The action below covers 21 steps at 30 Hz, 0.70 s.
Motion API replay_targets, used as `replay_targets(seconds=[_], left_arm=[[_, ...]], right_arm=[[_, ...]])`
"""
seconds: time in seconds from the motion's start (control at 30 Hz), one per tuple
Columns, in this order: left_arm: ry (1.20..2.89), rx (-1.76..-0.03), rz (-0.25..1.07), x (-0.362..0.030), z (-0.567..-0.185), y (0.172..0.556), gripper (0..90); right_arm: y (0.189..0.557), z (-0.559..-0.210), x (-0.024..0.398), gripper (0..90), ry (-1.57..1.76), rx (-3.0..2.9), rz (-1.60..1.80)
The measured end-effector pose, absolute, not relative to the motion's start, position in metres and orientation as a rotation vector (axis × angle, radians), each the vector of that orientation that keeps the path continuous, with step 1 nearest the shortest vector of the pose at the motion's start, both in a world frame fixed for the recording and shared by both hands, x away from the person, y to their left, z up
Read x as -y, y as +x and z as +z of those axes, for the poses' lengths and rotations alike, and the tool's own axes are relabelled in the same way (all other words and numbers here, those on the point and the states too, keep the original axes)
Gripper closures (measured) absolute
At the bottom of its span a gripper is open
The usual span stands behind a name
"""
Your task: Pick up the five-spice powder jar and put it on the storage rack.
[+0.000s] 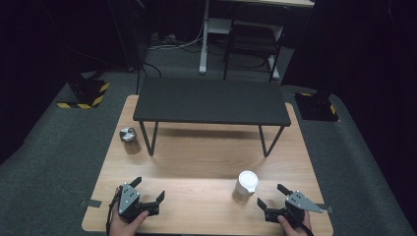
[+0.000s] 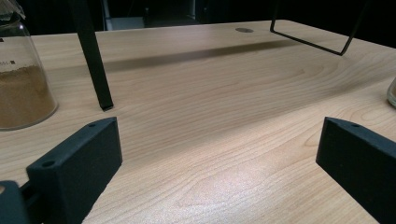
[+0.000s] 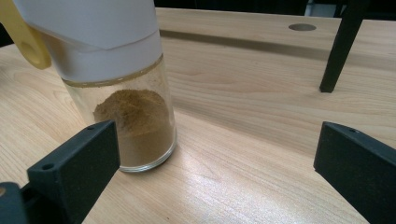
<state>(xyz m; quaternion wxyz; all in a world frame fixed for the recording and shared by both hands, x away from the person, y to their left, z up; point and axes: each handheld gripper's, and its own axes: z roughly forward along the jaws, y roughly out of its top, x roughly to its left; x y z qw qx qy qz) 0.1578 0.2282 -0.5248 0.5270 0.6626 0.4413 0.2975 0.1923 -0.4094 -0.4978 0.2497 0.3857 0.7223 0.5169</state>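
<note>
A clear glass jar with a white lid [image 1: 245,186] stands upright on a light wooden table [image 1: 206,162], toward its near right part. In the right gripper view the jar [image 3: 126,93] holds brown powder in its lower part, under a white cap with a yellow tab at one side.

Just right of that jar and nearer the table's front edge, the right gripper [image 1: 272,196] rests in a person's hand, its 2 black jaws spread wide with nothing between them. The jar sits just beyond the left jaw, apart from it.

Well left of the jar, near the front left edge, the left gripper [image 1: 149,189] is held the same way, jaws wide apart and empty over bare wood.

Farther back and left of the jar stands a second glass jar with a metal lid [image 1: 129,138], also holding brown powder [image 2: 21,88].

Behind the jar, a low black shelf on thin metal legs [image 1: 211,101] spans the back of the table.
</note>
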Motion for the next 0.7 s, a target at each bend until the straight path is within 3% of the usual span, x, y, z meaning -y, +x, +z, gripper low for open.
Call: replay_targets(seconds=[0.7], left_arm=[[1.586, -1.059, 0.694, -0.2288, -0.5239, 0.1594, 0.6]], right_arm=[[0.1944, -0.4986, 0.4134, 0.0, 1.075, -1.964, 1.432]])
